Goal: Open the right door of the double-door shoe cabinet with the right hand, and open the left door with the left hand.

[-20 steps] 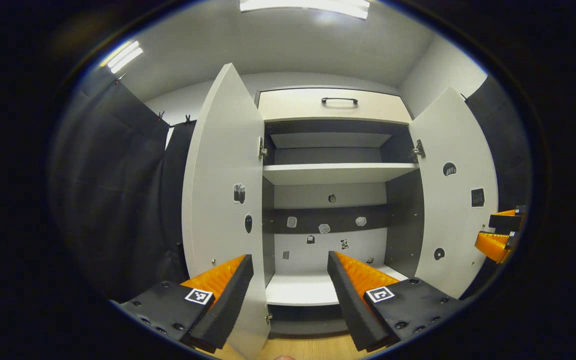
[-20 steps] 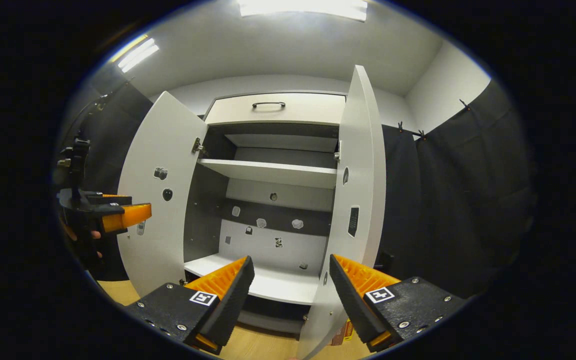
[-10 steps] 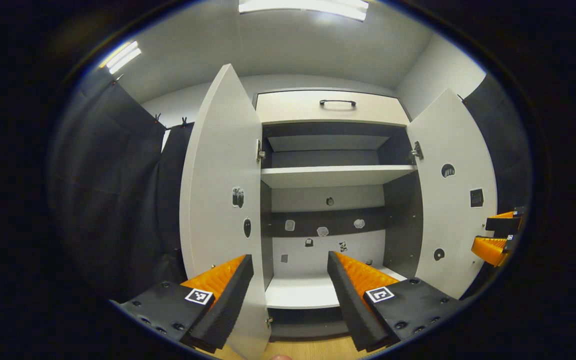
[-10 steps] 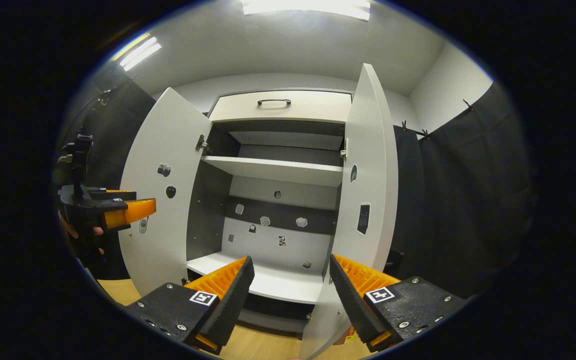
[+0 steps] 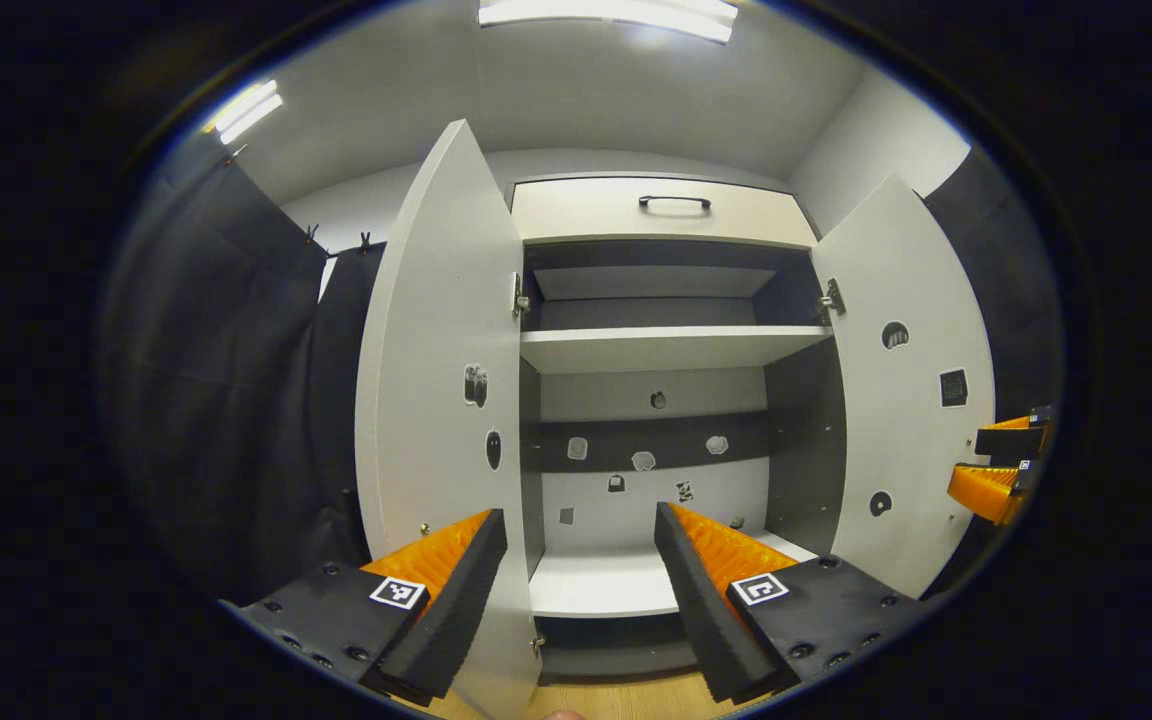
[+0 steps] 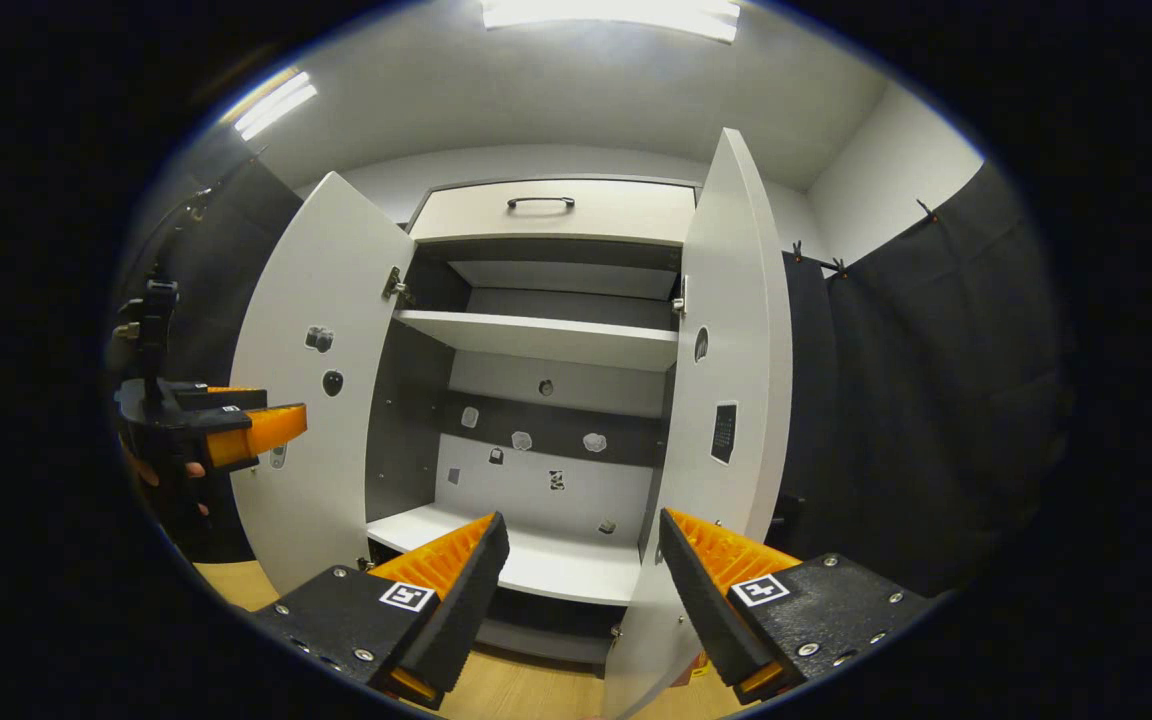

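Observation:
The white shoe cabinet stands in front of me with both doors swung out. In the left gripper view the left door rises just beside my left gripper, which is open; the door's free edge runs down between the two fingers without being pinched. The right door stands open farther right, with the right gripper beside it. In the right gripper view my right gripper is open, and the right door drops between its fingers, unpressed. The left door and the left gripper sit at the left.
Inside are a white shelf, a bottom board and small stickers on the back panel. A drawer with a dark handle tops the cabinet. Black cloth hangs on both sides. The floor is light wood.
The right door has swung a little wider, showing more of its inner face in the right gripper view. Both grippers drifted slightly and stayed open.

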The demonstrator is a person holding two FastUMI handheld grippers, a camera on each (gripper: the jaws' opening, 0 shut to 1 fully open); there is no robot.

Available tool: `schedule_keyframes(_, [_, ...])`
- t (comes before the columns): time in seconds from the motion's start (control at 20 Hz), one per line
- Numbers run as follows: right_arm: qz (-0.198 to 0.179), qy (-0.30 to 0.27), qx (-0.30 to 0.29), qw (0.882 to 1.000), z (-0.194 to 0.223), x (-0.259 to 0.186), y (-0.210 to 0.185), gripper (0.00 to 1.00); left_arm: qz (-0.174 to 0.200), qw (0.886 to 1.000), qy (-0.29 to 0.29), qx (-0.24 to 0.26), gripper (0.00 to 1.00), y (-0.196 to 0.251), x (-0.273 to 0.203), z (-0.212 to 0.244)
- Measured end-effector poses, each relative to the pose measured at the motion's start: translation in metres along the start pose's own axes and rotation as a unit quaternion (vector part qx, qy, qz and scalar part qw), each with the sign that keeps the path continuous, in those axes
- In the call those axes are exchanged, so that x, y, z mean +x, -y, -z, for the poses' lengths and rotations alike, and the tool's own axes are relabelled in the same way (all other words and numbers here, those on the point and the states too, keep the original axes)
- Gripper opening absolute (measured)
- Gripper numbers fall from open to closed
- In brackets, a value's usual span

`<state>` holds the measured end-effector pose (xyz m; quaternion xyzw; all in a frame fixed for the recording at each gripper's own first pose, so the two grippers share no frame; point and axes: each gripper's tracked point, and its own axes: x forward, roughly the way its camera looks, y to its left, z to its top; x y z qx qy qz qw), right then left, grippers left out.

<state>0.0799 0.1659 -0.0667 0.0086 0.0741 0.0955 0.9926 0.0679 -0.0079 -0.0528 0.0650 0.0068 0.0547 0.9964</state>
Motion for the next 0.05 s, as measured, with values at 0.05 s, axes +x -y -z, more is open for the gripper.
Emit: schedule_keyframes(0.05, [0.003, -0.001, -0.001, 1.000, 0.0005, -0.0001, -0.0003, 0.92, 0.005, 1.000, 0.000, -0.002, 0.95, 0.0011, 0.0013, 0.0003])
